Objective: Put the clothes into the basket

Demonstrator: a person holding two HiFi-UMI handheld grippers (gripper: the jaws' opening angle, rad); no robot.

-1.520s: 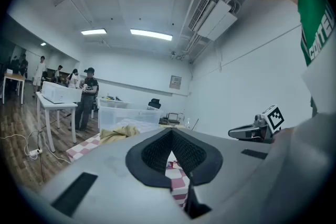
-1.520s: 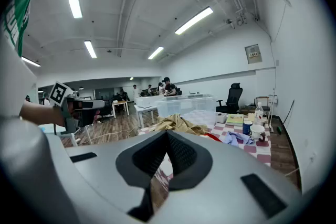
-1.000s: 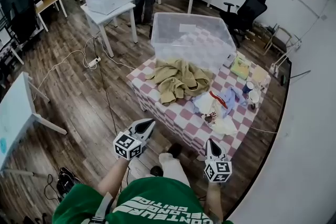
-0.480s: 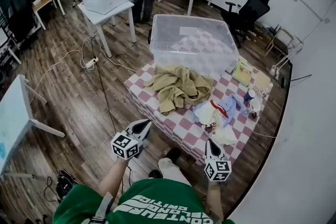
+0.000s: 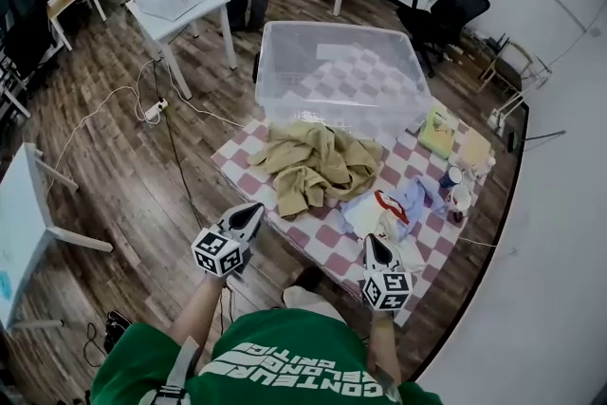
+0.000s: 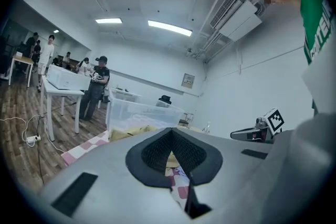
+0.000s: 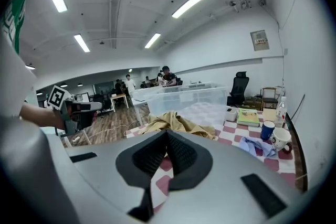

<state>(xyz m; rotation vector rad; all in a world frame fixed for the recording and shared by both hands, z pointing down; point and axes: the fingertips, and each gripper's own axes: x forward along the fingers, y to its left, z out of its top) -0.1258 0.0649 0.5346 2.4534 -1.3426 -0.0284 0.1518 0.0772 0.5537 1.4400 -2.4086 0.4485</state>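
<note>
While both tools hang by the near edge of the counter, the left tool and right tool each have jaws pressed together, nothing between them. Tan garment lies heaped ahead of the left tool. Small light clothes lie just ahead of the right tool. Clear basket stands beyond both, behind the tan garment.

Checked tabletop carries clear basket (far end), tan garment just before it, smaller clothes pile beside that, blue cup, white mug, green book.
</note>
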